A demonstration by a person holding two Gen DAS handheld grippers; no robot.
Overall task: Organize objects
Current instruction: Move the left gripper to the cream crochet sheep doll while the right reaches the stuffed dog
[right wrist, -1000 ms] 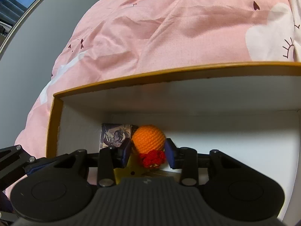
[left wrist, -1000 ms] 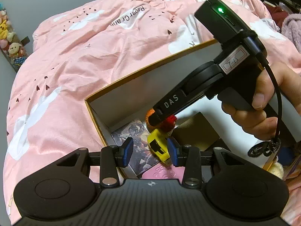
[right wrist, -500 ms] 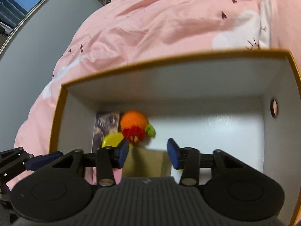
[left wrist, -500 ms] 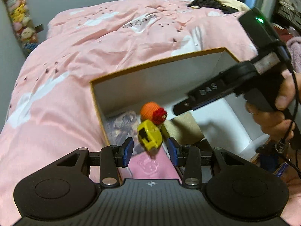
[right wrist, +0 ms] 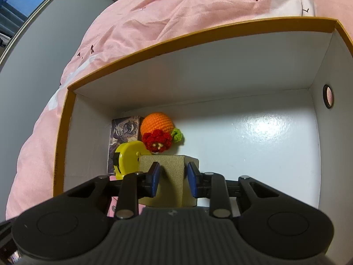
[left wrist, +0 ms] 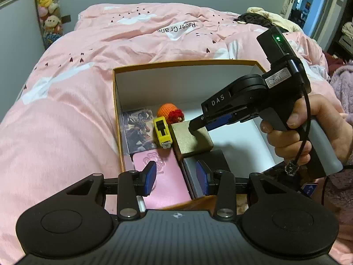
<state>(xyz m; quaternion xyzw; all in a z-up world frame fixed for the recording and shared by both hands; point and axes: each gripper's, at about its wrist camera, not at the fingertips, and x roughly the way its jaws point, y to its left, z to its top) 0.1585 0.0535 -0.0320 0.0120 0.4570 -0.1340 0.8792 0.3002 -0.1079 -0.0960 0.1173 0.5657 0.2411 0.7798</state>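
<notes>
Crochet orange (right wrist: 157, 124) now sits free in the box (right wrist: 198, 50) back-left, beside the yellow tape measure (right wrist: 126, 156). Right gripper (right wrist: 172, 178) has let it go, backed off, jaws closing on nothing. Left gripper (left wrist: 176, 177) half-open, empty. Placement looks done.

The box (right wrist: 198, 70) looks like cardboard, its inner walls matt white and its floor glossy enough to throw back a bright glare, with an ochre paper-like rim. The orange ball (right wrist: 157, 123) with its red flower is crocheted yarn, rough and nubbly, beside a smooth yellow plastic tape measure (left wrist: 162, 130) and a matt, finely textured tan block (left wrist: 192, 139). The bedcover (left wrist: 66, 110) is soft, creased pink cloth, and the left hand-held gripper (left wrist: 176, 177) is matt black plastic with ribbing, metal screw heads and blue rubbery-looking pads (left wrist: 151, 174).
</notes>
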